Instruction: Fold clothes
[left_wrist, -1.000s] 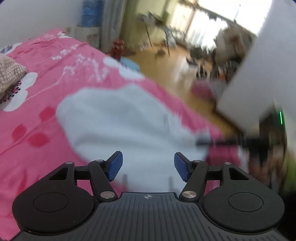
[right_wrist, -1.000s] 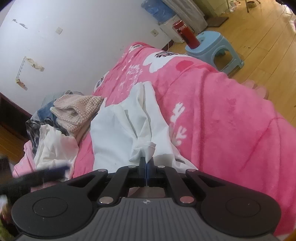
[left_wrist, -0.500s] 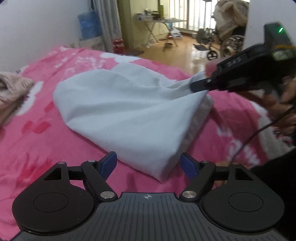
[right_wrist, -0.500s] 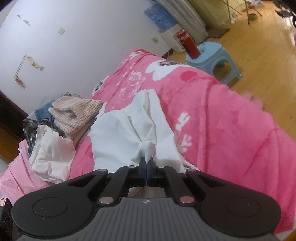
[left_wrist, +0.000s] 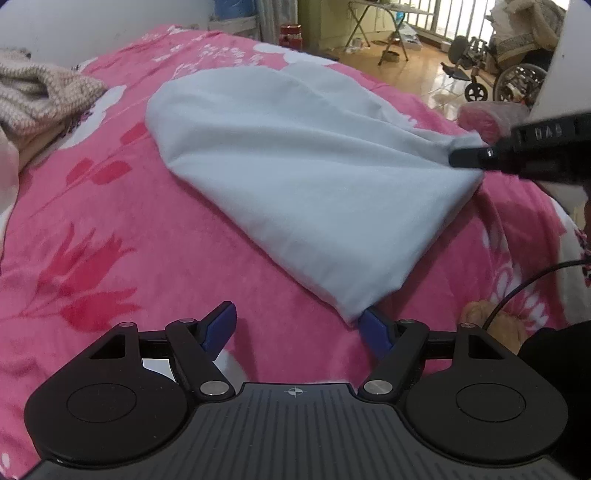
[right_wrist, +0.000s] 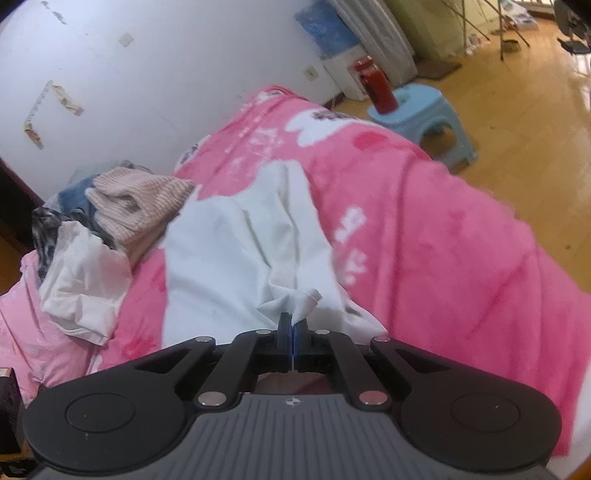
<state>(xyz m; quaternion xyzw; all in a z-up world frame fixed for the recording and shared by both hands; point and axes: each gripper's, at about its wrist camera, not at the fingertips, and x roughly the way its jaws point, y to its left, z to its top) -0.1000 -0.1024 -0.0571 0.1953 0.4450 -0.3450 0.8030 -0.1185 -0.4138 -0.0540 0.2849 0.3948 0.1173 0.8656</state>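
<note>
A white garment (left_wrist: 295, 166) lies spread on the pink flowered blanket (left_wrist: 110, 240), pulled into a fan towards its right corner. My right gripper (right_wrist: 293, 325) is shut on that bunched corner of the white garment (right_wrist: 236, 258); in the left wrist view the right gripper (left_wrist: 469, 157) enters from the right, holding the cloth slightly raised. My left gripper (left_wrist: 297, 328) hangs open low over the blanket. The garment's near corner tip lies just in front of its right pad (left_wrist: 373, 332), with nothing pressed between the pads.
A pile of clothes with a beige knit sweater (right_wrist: 140, 206) and a crumpled white piece (right_wrist: 81, 288) lies at the bed's left end. A light blue stool (right_wrist: 424, 114) with a red container (right_wrist: 380, 88) stands on the wooden floor beyond. A person's hand (left_wrist: 491, 325) and cable show at lower right.
My left gripper has dropped towards the bed and come in over the garment's near corner, its jaws a little wider than a second ago. The right gripper has kept its hold on the cloth.
</note>
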